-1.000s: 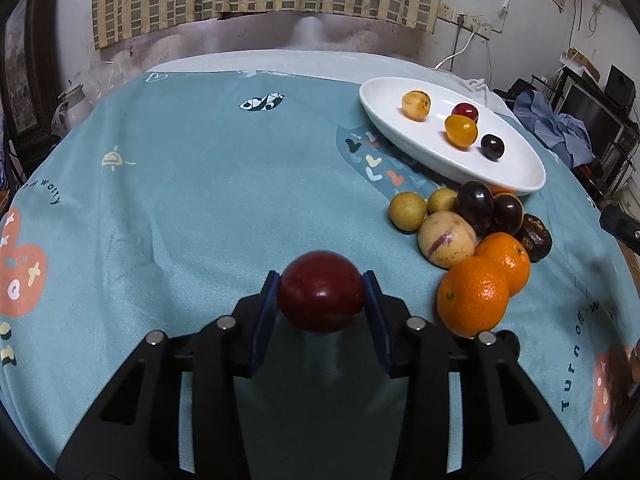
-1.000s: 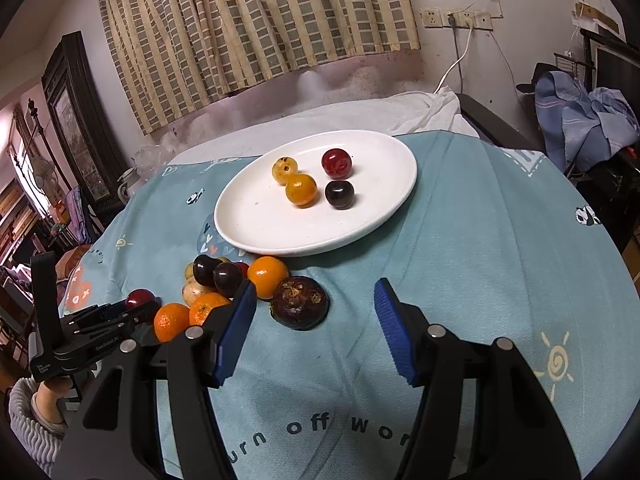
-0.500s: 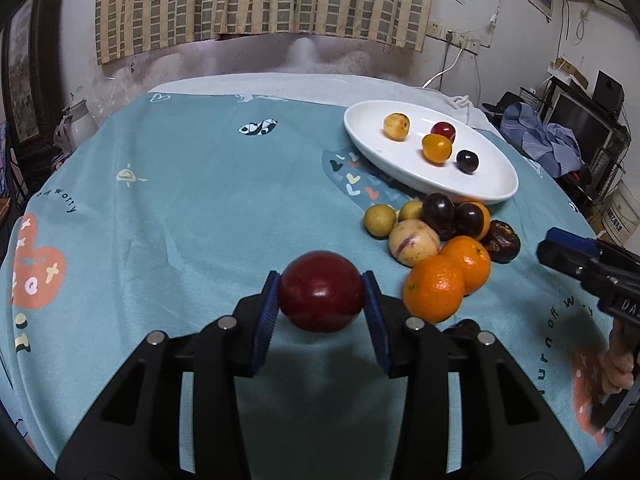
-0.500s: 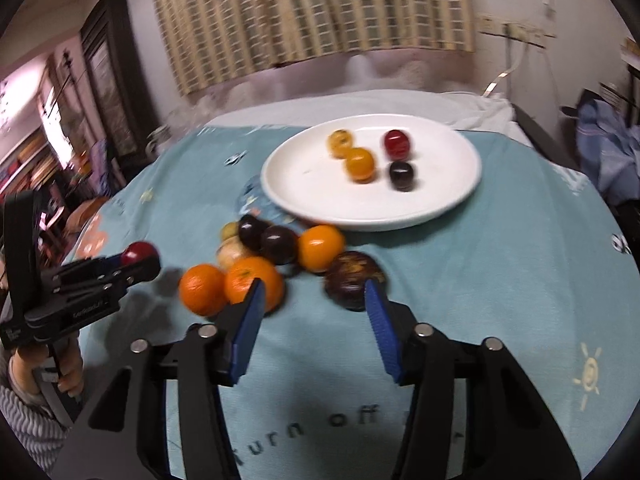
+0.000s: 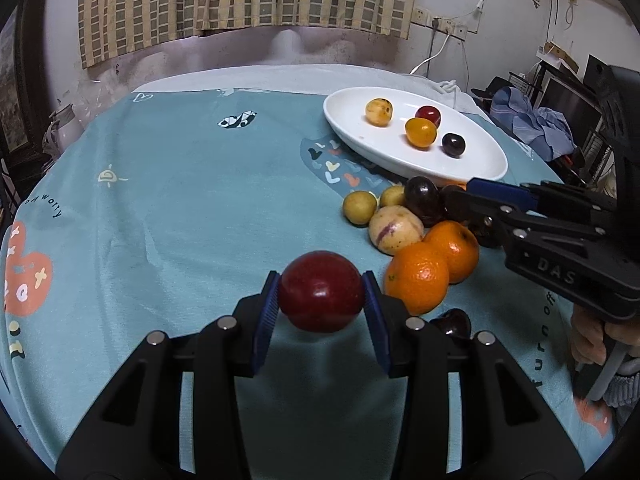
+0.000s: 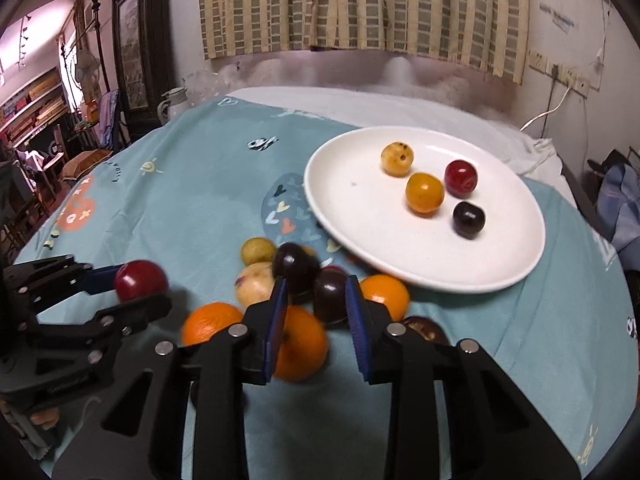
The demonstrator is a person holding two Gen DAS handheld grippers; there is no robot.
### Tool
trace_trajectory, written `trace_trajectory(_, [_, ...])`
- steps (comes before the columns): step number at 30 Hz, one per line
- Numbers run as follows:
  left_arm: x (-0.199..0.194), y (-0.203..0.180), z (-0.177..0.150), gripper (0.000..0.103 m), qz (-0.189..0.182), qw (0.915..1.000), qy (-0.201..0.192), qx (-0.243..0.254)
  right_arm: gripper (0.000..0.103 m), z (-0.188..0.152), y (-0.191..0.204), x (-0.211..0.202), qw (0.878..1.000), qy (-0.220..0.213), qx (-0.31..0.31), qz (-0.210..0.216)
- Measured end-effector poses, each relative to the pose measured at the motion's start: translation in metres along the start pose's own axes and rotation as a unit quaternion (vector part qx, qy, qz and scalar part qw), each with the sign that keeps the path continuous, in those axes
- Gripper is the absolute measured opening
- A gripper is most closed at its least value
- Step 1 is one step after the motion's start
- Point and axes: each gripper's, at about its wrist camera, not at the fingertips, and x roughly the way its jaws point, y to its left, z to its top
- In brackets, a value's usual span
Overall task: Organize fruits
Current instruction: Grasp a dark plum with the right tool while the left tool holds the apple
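Note:
My left gripper [image 5: 322, 304] is shut on a dark red plum [image 5: 321, 291] and holds it above the teal cloth, left of the fruit pile; it also shows in the right wrist view [image 6: 141, 280]. My right gripper [image 6: 316, 314] is open, its jaws on either side of a dark purple plum [image 6: 330, 295] in the pile, without closing on it. The pile holds oranges [image 5: 418, 278], a pale striped fruit [image 5: 395, 229], small yellow fruits [image 5: 360, 208] and dark plums [image 5: 423, 200]. The white oval plate [image 6: 360, 216] holds several small fruits.
A teal patterned cloth [image 5: 180, 200] covers the round table. A dark fruit [image 5: 452, 322] lies beside my left gripper's right finger. A wall with a curtain stands behind, clutter and clothes [image 5: 536, 124] to the right, furniture [image 6: 132, 60] to the left.
My right gripper has moved left and forward onto the fruit pile, its jaws narrowing around a dark plum. My left gripper still holds the red plum, nearly in place.

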Motion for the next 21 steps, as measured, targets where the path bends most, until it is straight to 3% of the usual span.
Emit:
trace_trajectory(10, [0.008, -0.005, -0.003, 0.042, -0.002, 0.9998, 0.015, 0.01, 0.031, -0.005, -0.012, 0.009, 1.0, 0.006, 0.015, 0.009])
trace_trajectory(13, [0.01, -0.005, -0.004, 0.042, -0.003, 0.9998, 0.018, 0.009, 0.026, -0.008, -0.007, 0.009, 1.0, 0.001, 0.005, -0.002])
trace_trajectory(21, [0.005, -0.001, -0.003, 0.042, -0.011, 0.9999, 0.006, 0.001, 0.026, -0.008, -0.021, -0.024, 0.999, -0.027, 0.041, 0.007])
